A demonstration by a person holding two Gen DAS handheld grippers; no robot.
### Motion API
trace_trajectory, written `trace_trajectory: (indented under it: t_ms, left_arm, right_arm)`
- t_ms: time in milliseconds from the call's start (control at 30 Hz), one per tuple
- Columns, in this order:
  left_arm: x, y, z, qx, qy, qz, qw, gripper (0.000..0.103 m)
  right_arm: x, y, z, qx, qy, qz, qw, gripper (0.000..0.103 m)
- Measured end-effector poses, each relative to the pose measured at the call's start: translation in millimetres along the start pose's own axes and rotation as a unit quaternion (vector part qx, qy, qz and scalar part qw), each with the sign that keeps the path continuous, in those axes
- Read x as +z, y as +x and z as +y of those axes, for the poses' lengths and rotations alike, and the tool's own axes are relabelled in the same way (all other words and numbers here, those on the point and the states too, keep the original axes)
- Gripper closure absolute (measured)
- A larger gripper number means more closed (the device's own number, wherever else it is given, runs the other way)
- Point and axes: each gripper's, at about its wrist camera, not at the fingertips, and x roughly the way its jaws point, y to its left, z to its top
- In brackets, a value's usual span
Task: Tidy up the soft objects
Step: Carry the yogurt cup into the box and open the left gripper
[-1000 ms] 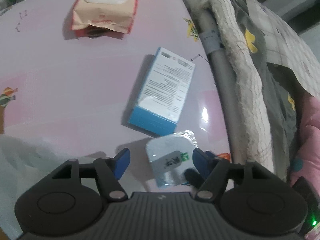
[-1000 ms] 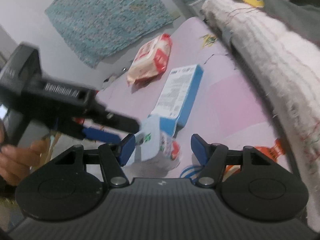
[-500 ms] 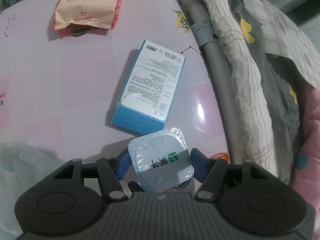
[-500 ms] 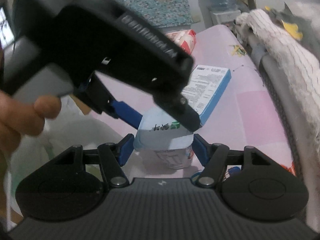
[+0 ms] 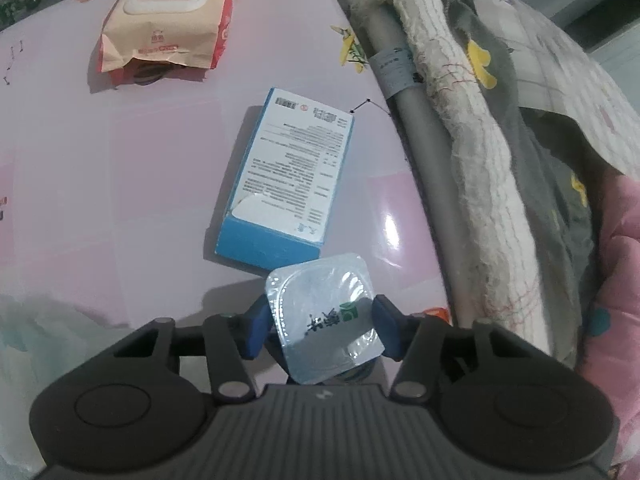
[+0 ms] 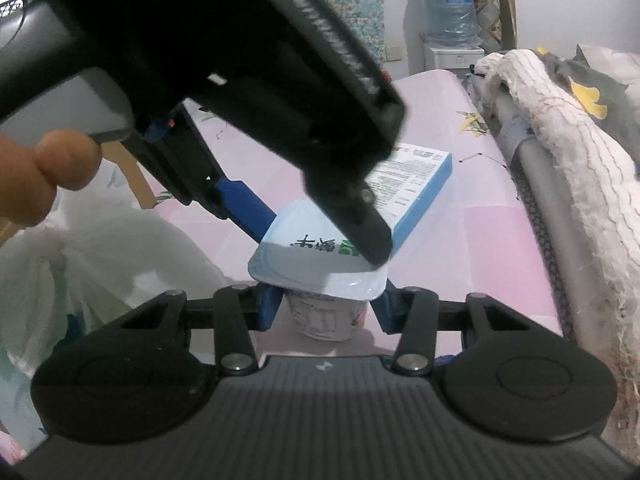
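Observation:
A yogurt cup point(image 5: 326, 316) with a foil lid stands upright on the pink table point(image 5: 120, 168). My left gripper point(image 5: 320, 330) is shut on the yogurt cup, blue pads on both sides. In the right wrist view the same cup point(image 6: 320, 276) sits between the pads of my right gripper point(image 6: 326, 306), which close on its body below the lid. The left gripper's body point(image 6: 240, 60) comes down from above it. A blue and white box point(image 5: 286, 184) lies flat just behind the cup. A wipes pack point(image 5: 168, 16) lies further back.
A white plastic bag point(image 6: 92, 272) is at the left. A grey rail point(image 5: 404, 92) wrapped in white cloth point(image 5: 472, 152) runs along the table's right edge, with bedding behind it. A water jug point(image 6: 448, 4) stands in the far background.
My left gripper closed on the yogurt cup, which now stands upright. My right gripper moved in and closed around the cup's body from the other side.

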Motion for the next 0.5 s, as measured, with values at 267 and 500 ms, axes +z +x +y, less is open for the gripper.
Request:
trace_trajectory:
  t_ms: [267, 500]
  left_arm:
    - [-16, -27, -14, -0.021, 0.015, -0.018, 0.9995, 0.051]
    - [-61, -101, -47, -0.03, 0.039, -0.073, 0.9961, 0.051]
  right_arm:
    - [1, -32, 17, -0.027, -0.023, -0.019, 0.999, 0.058]
    - [18, -98, 49, -0.039, -0.048, -0.052, 0.997, 0.058]
